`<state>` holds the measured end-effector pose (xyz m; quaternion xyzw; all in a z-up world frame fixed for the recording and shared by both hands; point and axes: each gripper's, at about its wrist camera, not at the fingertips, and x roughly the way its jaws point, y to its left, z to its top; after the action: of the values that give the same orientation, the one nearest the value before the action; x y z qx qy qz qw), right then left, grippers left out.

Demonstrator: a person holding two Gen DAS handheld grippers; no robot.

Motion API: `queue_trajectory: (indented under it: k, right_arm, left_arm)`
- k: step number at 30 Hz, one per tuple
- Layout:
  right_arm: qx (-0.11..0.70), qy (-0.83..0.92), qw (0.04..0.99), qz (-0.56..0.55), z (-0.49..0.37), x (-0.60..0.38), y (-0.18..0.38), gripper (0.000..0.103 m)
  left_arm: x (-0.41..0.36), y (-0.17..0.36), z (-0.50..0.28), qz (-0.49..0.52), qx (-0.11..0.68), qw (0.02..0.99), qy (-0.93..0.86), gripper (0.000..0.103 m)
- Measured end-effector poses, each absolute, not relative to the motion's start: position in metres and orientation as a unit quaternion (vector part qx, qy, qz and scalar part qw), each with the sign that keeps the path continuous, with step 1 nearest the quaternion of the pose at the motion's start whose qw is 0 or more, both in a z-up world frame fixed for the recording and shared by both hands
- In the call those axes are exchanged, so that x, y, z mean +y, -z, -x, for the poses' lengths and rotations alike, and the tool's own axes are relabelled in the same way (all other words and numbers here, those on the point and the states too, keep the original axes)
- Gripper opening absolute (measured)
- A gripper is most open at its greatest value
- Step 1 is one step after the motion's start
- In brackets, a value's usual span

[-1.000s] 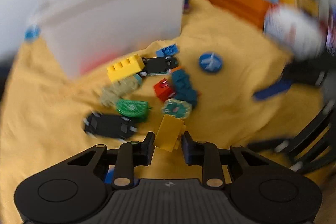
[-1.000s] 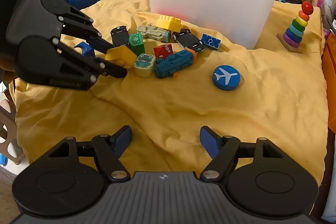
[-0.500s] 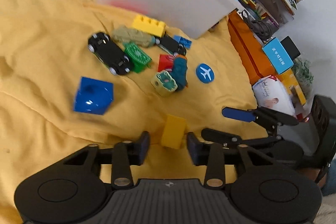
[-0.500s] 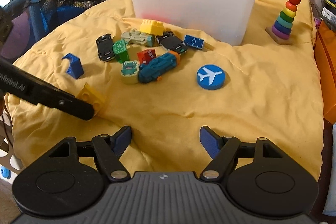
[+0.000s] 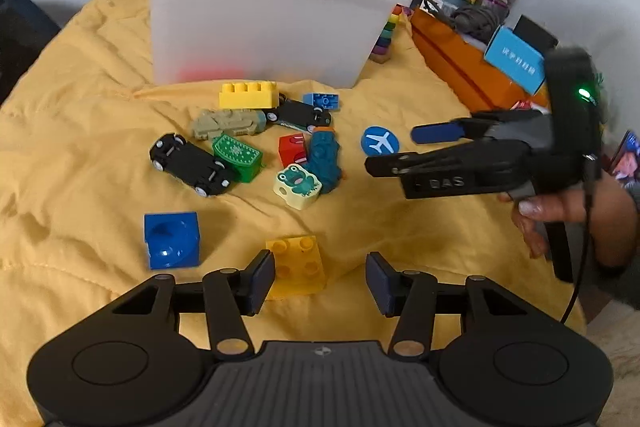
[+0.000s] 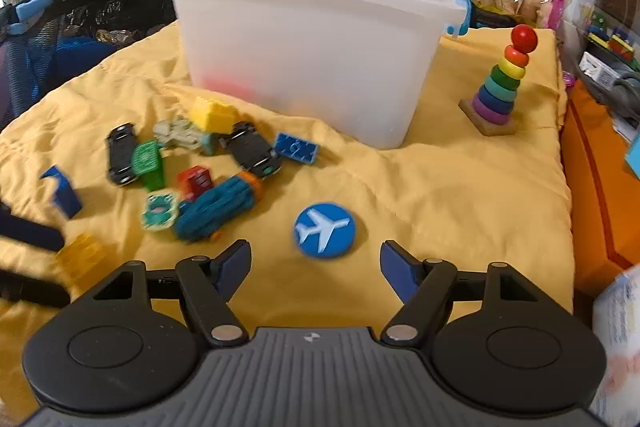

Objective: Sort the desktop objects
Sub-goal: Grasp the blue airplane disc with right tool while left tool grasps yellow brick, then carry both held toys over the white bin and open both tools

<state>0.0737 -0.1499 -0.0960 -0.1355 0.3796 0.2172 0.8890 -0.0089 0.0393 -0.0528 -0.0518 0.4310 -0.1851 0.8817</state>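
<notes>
The left gripper [image 5: 320, 277] is opening, its pads apart, and an orange-yellow brick [image 5: 295, 265] lies on the yellow cloth [image 5: 80, 131] between them, close against the left pad and clear of the right one, so it is released. A blue cube [image 5: 171, 246] with a round hollow sits at 9 o'clock from that brick. At 12 o'clock lies the toy cluster: a frog block [image 5: 298, 185], a teal toy [image 5: 325, 159], a red block [image 5: 292, 149], a green block [image 5: 238, 157], a black car [image 5: 190, 169], a grey-green vehicle [image 5: 226, 122], a second black car [image 5: 300, 114], a yellow brick [image 5: 248, 95] and a small blue plate [image 5: 322, 101]. Beyond them stands the translucent white bin [image 5: 260, 19].

The right gripper [image 6: 316, 267] is spread wide with nothing in it, hovering over the cloth; the blue airplane disc [image 6: 324, 230] lies just ahead of its fingertips. A rainbow ring stacker [image 6: 500, 83] stands at 1 o'clock from the disc, right of the bin. In the left wrist view a hand [image 5: 576, 223] holds the right gripper.
</notes>
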Motion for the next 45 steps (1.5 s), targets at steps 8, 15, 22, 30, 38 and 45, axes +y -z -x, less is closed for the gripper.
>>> queue_trajectory:
  k: [8,15,22,30,38,45]
  right_arm:
    - [0.391,-0.241,0.881,0.111,-0.092,-0.151,0.109,0.042]
    - [0.408,-0.248,0.873,0.099,-0.072,-0.162,0.103,0.042]
    - [0.418,-0.271,0.86,0.108,-0.039,-0.16,0.1,0.043]
    - [0.402,-0.279,0.862,0.13,-0.035,-0.149,0.098,0.042]
    - [0.323,-0.274,0.898,0.122,-0.056,-0.146,0.036,0.042]
    - [0.247,-0.251,0.932,0.084,-0.111,-0.132,-0.025,0.042]
  left_arm:
    - [0.035,0.053,0.005,0.035,0.431,0.887,0.163,0.054]
    - [0.04,0.059,0.002,0.049,0.448,0.882,0.139,0.055]
    - [0.03,0.07,0.003,0.02,0.45,0.88,0.152,0.037]
    - [0.028,0.037,0.002,0.005,0.4,0.902,0.165,0.036]
    - [0.042,-0.049,-0.043,0.011,0.292,0.945,0.149,0.037]
    - [0.053,-0.095,-0.105,0.002,0.235,0.965,0.115,0.037]
